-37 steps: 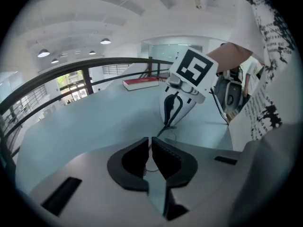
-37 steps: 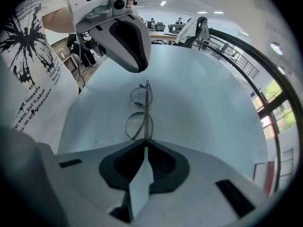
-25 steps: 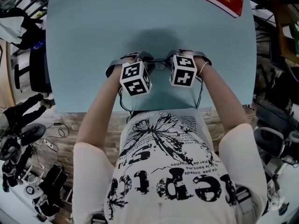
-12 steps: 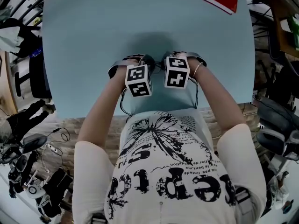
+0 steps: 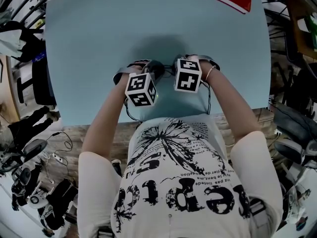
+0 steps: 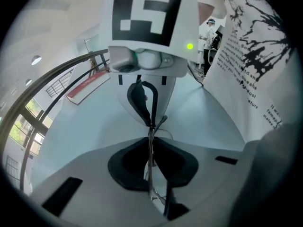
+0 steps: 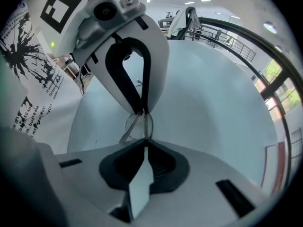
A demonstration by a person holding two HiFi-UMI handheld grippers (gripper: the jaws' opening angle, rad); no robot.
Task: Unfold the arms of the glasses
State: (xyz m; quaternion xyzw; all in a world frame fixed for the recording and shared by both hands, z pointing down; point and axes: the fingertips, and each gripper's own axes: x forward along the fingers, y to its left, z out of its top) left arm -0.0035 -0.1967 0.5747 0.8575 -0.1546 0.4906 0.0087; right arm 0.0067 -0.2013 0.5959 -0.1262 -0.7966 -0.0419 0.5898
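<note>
While our left gripper and right gripper both pinch the wire glasses low over the blue table, we judge the arms not yet swung out.

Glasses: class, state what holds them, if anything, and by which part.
The left hand-held gripper and the right hand-held gripper are each shut on the glasses, on the wire frame beside a lens; rim or arm cannot be told.

Head camera overhead; other two close above table
</note>
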